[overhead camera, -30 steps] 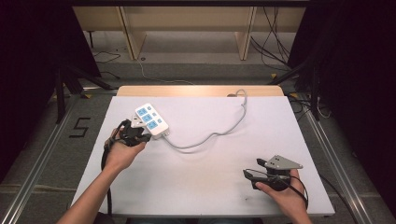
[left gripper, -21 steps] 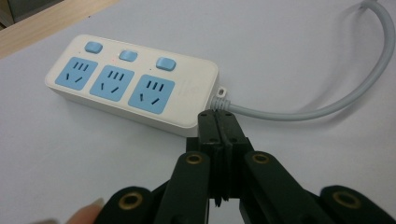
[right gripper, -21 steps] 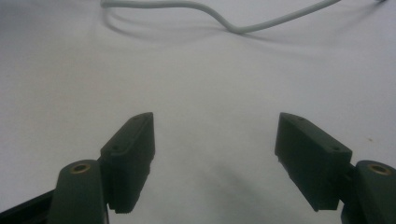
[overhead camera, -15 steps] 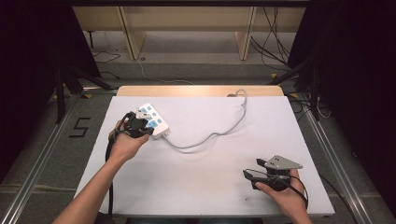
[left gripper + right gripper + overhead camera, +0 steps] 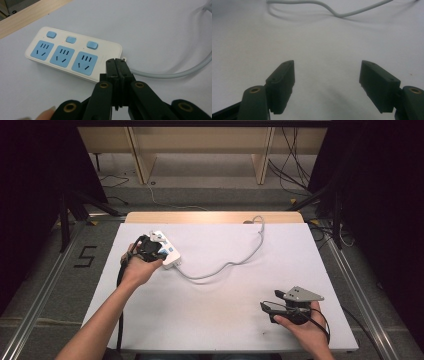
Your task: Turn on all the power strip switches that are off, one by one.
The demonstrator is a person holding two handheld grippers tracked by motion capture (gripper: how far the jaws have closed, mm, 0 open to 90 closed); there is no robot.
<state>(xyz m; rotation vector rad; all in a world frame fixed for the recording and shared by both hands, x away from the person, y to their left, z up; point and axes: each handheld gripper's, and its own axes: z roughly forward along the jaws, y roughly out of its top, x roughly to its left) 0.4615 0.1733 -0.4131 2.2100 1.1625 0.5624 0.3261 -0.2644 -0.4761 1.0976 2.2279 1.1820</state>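
Note:
A white power strip [image 5: 65, 56] with three blue sockets and three blue switches lies at the table's far left. Its grey cable [image 5: 227, 266] curves right and runs off the far edge. In the high view my left gripper [image 5: 159, 251] hovers over the power strip [image 5: 170, 254]. In the left gripper view that gripper [image 5: 116, 65] is shut with nothing between its jaws, its tips beside the strip's cable end. My right gripper [image 5: 268, 308] rests low near the front right of the table. Its jaws stand wide open [image 5: 328, 75] over bare tabletop, with the cable [image 5: 337, 12] farther off.
The white table [image 5: 210, 320] has a wooden strip [image 5: 215, 217] along its far edge. Beyond it stand wooden shelf legs [image 5: 140, 155] and loose floor cables [image 5: 290, 160]. Metal rails [image 5: 350, 280] flank the table on both sides.
My left gripper has moved a little away from the person, from beside the power strip to over it. The right gripper has stayed put.

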